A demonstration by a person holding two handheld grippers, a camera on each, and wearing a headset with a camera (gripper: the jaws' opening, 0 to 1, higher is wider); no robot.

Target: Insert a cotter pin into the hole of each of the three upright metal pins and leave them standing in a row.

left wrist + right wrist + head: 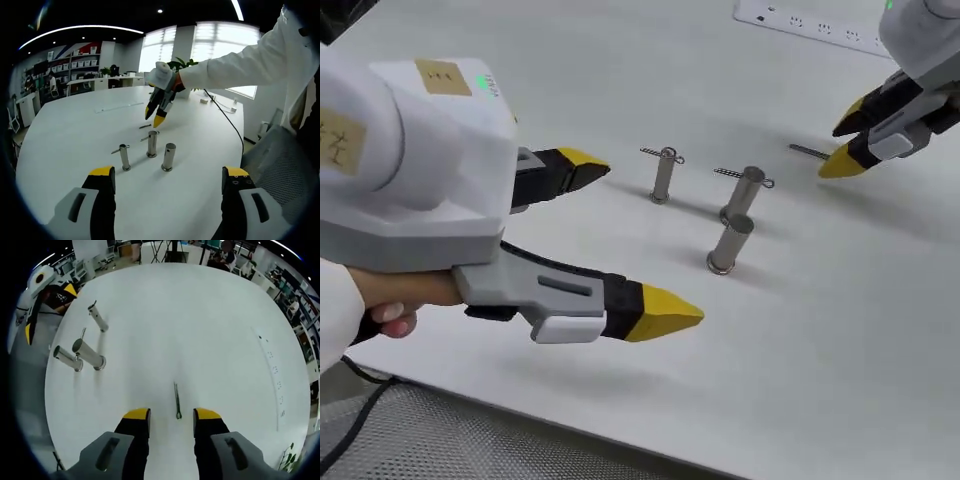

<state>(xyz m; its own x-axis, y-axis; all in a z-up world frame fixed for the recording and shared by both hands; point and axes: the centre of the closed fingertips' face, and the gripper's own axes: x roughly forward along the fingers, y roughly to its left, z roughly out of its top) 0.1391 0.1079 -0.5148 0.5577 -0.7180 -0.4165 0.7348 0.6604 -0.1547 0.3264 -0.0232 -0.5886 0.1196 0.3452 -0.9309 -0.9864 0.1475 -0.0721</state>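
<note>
Brushed steel made up the three short cylindrical upright pins, each on a small flared foot, grouped close together on the smooth matte white tabletop [620, 60]. The nearest pin [730, 243] showed a hollow round top. The left-hand pin [663, 178] and the pin just behind the nearest one [747, 192] each carried a thin wire cotter pin [660, 153] crosswise through the head.

A third, loose cotter pin [176, 400], a slim dark length of wire, lay flat on the table, well apart from the three pins. The right gripper [171, 415], with a white and grey shell and black jaws capped in glossy yellow, had its jaws parted. In the right gripper view the loose wire lay in the gap between the tips, pointing ahead. Whether either tip touched it could not be told.

The left gripper [630, 240], of the same make, was held by a hand [390, 300] with its jaws spread wide and nothing between them. In the left gripper view the three pins stood ahead of its tips.
</note>
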